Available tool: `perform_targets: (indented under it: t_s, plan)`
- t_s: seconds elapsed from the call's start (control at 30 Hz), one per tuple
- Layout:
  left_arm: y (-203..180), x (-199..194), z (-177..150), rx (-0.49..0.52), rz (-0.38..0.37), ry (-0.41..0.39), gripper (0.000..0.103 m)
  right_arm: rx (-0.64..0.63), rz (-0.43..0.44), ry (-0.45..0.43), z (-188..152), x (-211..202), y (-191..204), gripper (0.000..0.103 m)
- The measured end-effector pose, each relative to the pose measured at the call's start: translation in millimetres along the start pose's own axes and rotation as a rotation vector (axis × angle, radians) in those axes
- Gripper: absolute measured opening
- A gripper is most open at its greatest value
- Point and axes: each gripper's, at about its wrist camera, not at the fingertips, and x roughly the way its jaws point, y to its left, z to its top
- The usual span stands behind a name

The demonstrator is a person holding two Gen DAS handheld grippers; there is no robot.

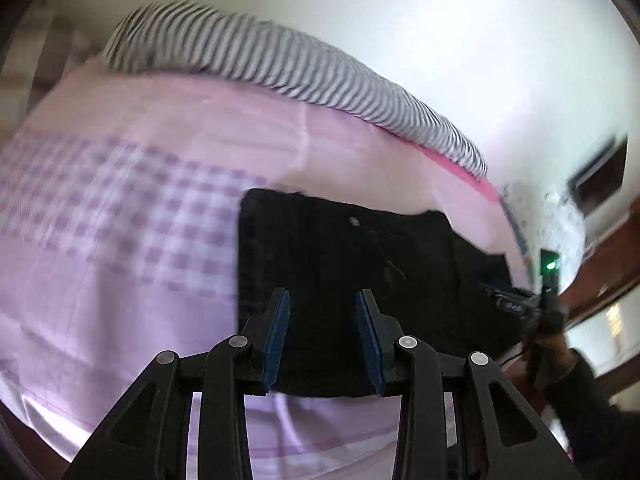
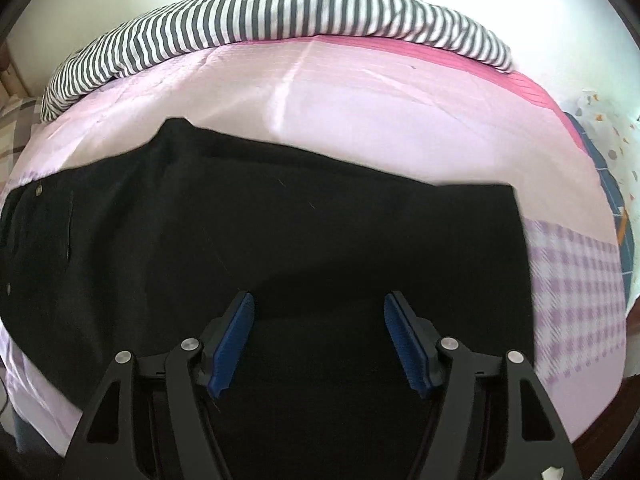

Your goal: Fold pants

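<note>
1. The black pants (image 2: 280,240) are lying flat on the pink bedsheet (image 2: 360,112), spreading ahead of and beneath both claws.
2. The right gripper (image 2: 319,312) is hovering released over the pants, gripping nothing.
3. The left gripper (image 1: 322,308) is likewise gaping, empty.
4. A striped blanket (image 2: 260,20) is sitting far ahead of the claws.

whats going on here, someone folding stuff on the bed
A person is working with a handheld gripper in each hand over black pants lying on a pink sheet. The left gripper and the right gripper are both open above the fabric, holding nothing. The pants look partly folded and flat. A striped blanket lies along the far edge.
</note>
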Motion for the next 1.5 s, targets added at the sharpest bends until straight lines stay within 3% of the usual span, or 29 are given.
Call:
perform_targets:
  t_s: [0.1,0.3,0.53,0.63,1.0,1.2,1.3,1.5]
  plan:
    - [29,8,-1,-0.096,-0.114,0.054,0.042,0.012,-0.012,0.015,12,3,10,0.070]
    - [67,30,-6,-0.204,-0.187,0.157,0.044,0.018,0.010,-0.007,17,-17,20,0.070]
    - [75,49,-7,-0.178,-0.214,0.223,0.045,0.030,0.013,-0.027,9,-36,30,0.070]
    - [74,55,-3,-0.158,-0.228,0.211,0.050,0.015,-0.001,-0.032,6,-41,37,0.070]
    - [77,59,4,-0.092,-0.243,0.215,0.050,-0.045,-0.054,-0.008,6,-45,67,0.070]
    - [95,65,-2,-0.128,-0.358,0.191,0.053,-0.078,-0.108,0.003,14,-45,79,0.070]
    - [87,72,1,-0.090,-0.364,0.193,0.053,-0.088,-0.122,0.006,16,-43,88,0.070]
    - [84,85,15,-0.118,-0.380,0.183,0.055,-0.096,-0.114,0.014,15,-38,106,0.070]
